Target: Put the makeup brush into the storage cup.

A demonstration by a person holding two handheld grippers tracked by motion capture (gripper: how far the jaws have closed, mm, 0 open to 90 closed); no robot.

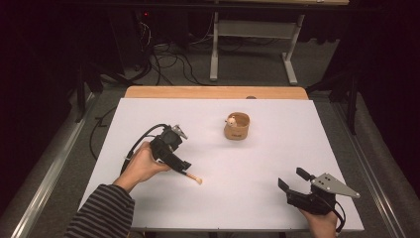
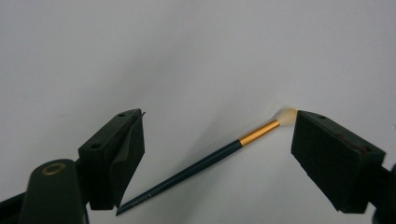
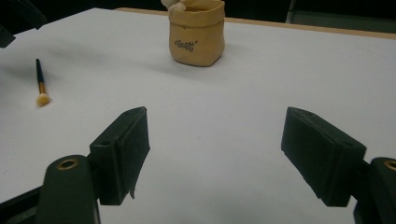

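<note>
Pickup not done yet. The brush [image 2: 205,161] lies flat on the white table [image 1: 257,163], toward its near-left part, between the spread jaws of the left gripper [image 1: 184,167], which grips nothing. The right gripper [image 1: 292,179] idles wide open and empty by the near-right corner. The tan pouch [image 1: 236,126] sits toward the far edge; closing, lifting and probably dropping the brush there remain.

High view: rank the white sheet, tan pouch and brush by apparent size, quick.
1. White sheet, by far the largest.
2. Tan pouch.
3. Brush, thinnest; its handle is partly hidden by the left gripper.
</note>
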